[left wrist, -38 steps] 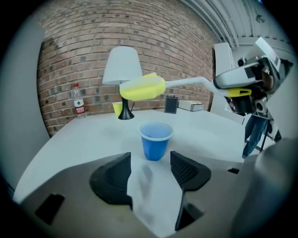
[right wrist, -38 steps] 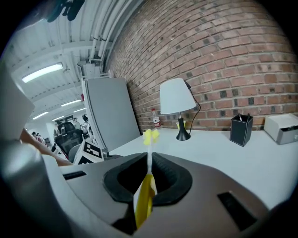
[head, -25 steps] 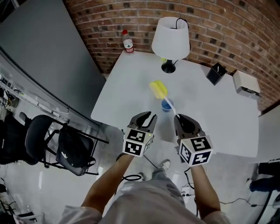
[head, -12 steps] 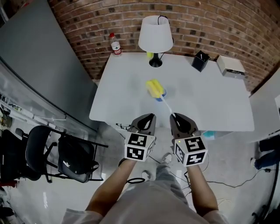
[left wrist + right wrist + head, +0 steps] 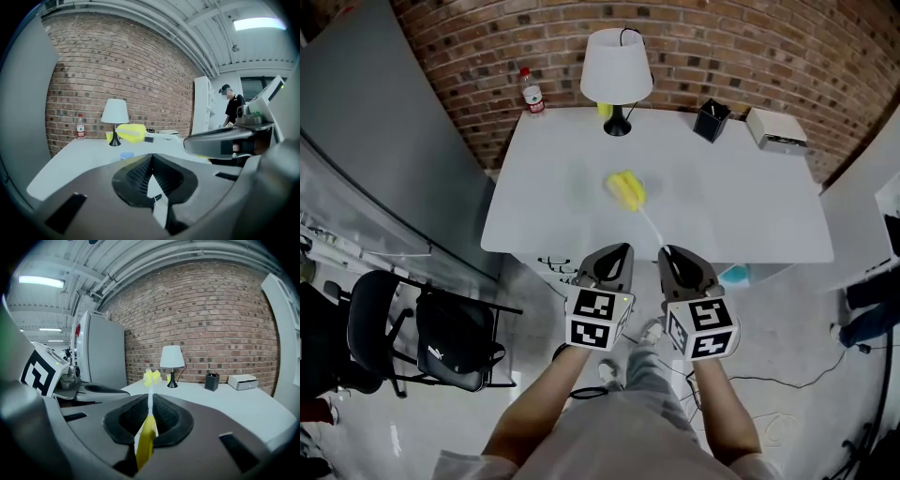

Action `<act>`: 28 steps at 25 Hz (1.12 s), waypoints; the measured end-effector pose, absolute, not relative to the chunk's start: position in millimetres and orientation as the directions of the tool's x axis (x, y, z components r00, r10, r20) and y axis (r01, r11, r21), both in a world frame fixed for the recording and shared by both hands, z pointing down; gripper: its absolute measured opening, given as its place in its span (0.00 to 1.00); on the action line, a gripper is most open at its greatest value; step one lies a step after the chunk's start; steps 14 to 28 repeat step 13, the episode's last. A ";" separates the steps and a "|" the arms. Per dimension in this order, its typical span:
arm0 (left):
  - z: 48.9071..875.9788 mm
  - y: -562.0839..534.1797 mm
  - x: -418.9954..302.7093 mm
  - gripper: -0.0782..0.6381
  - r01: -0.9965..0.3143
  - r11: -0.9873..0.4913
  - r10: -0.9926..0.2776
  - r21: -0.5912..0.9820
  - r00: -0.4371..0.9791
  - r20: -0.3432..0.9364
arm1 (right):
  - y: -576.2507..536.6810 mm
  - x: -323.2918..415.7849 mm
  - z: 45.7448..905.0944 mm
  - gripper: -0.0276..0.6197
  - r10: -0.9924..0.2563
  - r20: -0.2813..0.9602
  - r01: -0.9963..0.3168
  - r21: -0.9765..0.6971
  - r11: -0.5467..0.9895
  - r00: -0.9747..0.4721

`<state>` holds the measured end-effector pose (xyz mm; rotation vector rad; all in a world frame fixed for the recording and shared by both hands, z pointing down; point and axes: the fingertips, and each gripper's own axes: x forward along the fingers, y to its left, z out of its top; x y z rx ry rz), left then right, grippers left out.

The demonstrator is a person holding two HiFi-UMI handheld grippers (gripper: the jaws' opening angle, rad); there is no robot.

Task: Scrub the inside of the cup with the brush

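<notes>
right hand-held gripper (image 5: pixel 673 265) clamps brush (image 5: pixel 627 191) | white table (image 5: pixel 731 211) | brick wall (image 5: pixel 769 47) behind

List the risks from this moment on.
1. The right gripper holds the brush only by its handle end, so the long stem may swing or slip.
2. The blue cup stands loose on the table. The left gripper, its jaws just closed on nothing, isn't steadying it, so scrubbing may tip it.
</notes>
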<state>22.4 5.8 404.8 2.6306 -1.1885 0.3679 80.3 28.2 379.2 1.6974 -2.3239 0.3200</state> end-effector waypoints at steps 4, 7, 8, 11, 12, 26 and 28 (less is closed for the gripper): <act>403.7 9.8 23.7 0.12 -0.755 -0.648 -0.697 0.105 0.643 0.318 | 33.4 81.0 377.4 0.08 -0.902 0.320 -0.955 -0.027 0.295 -0.288; 404.1 11.3 24.8 0.12 -0.752 -0.651 -0.695 0.105 0.646 0.317 | 35.9 80.8 376.9 0.08 -0.903 0.320 -0.956 -0.021 0.294 -0.285; 404.2 11.8 25.4 0.12 -0.751 -0.652 -0.694 0.106 0.647 0.316 | 36.7 80.9 377.0 0.08 -0.904 0.321 -0.956 -0.020 0.293 -0.284; 405.0 12.9 26.4 0.12 -0.749 -0.654 -0.691 0.109 0.650 0.317 | 37.9 81.8 378.6 0.08 -0.903 0.324 -0.957 -0.019 0.291 -0.281; 405.6 13.5 26.6 0.12 -0.748 -0.655 -0.690 0.109 0.650 0.319 | 38.3 82.1 379.4 0.08 -0.903 0.326 -0.957 -0.020 0.289 -0.280; 406.3 14.1 26.8 0.12 -0.747 -0.655 -0.689 0.109 0.650 0.320 | 38.8 82.5 380.3 0.08 -0.903 0.327 -0.958 -0.020 0.288 -0.278; 406.3 14.1 26.8 0.12 -0.747 -0.655 -0.689 0.109 0.650 0.320 | 38.8 82.5 380.3 0.08 -0.903 0.327 -0.958 -0.020 0.288 -0.278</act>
